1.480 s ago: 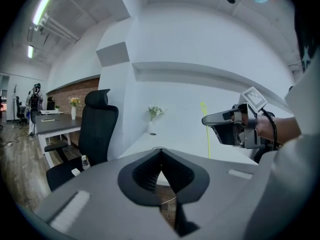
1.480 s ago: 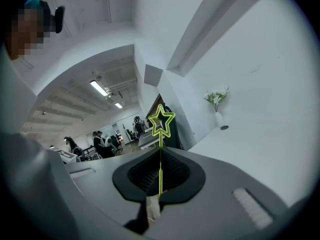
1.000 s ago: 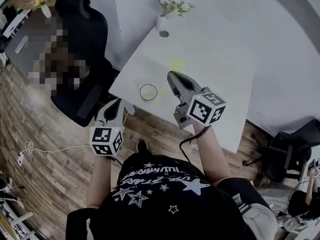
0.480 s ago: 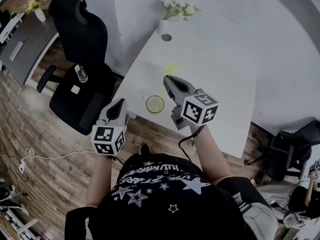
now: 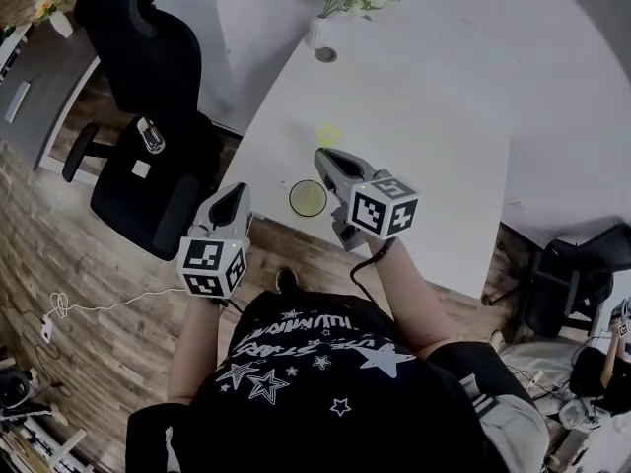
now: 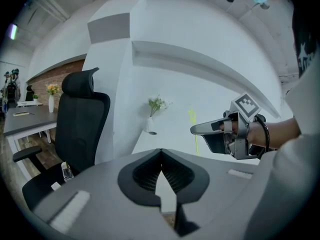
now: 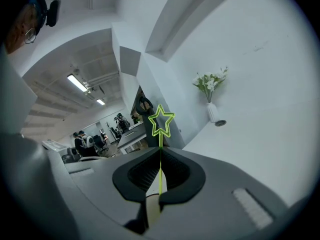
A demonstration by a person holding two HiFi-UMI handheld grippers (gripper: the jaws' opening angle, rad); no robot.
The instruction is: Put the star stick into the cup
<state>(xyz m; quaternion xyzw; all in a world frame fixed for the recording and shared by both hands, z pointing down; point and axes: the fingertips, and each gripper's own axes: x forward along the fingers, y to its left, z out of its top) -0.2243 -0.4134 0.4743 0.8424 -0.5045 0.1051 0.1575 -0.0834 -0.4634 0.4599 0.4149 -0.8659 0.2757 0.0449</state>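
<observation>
The star stick (image 7: 160,141) is a thin yellow-green rod topped with an open, outlined star. The right gripper (image 7: 160,150) is clenched on the rod, which runs up between its jaws, with the star standing clear just beyond their tips. In the left gripper view the rod stands about upright and its lower end hangs below the jaws. In the head view the star hovers over the desk (image 5: 424,116) near its left edge, and the clear cup (image 5: 308,198) stands just beside the right gripper, near the desk's near-left corner. A yellow-green tint shows inside the cup's rim, but I cannot tell whether the rod's end is in it. The left gripper (image 6: 161,151) is closed on nothing, off the desk's near edge.
</observation>
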